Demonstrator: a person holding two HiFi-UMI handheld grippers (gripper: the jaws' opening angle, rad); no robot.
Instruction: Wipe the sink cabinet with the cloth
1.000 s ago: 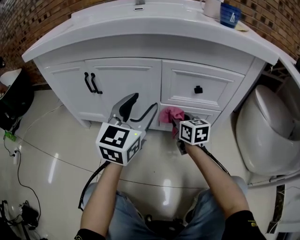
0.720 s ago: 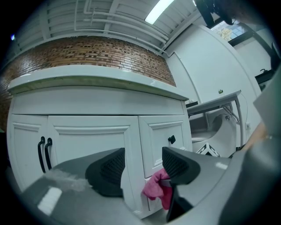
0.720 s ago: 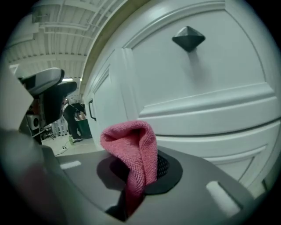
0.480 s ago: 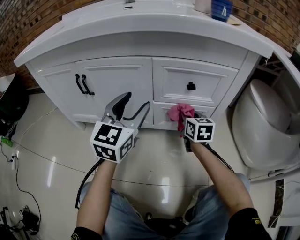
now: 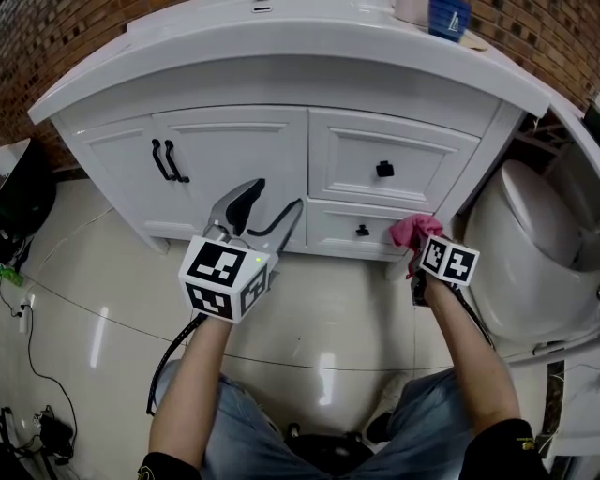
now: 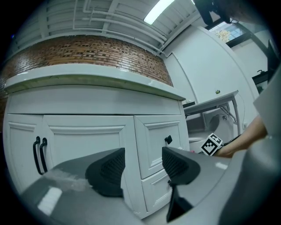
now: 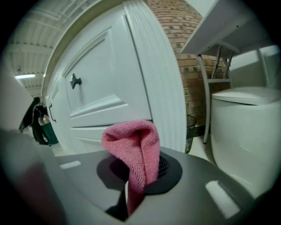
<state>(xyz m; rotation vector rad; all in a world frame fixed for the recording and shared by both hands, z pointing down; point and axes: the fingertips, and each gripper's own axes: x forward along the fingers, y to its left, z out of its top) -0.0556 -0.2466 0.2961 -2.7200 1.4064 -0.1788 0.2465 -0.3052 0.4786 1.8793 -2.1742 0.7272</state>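
white sink cabinet [image 5: 234, 159], pink cloth [image 5: 415, 230], brick wall [image 5: 56, 37], glossy floor [image 5: 94, 309], toilet [image 5: 525, 253]

Bare floor [image 5: 328, 309] lies open at the centre. The cabinet [image 5: 234, 155] blocks 12 o'clock, its tabletop [image 5: 281, 56] overhanging. A toilet [image 5: 525, 253] crowds 3 o'clock, leaving a narrow gap at 2 o'clock. Cables [image 5: 45, 433] clutter 8 o'clock.

The sink cabinet [image 5: 234, 159] and a toilet [image 5: 525, 253] were borne by the glossy floor [image 5: 319, 309]; a blue cup [image 5: 448, 17] was set on the countertop [image 5: 281, 42].
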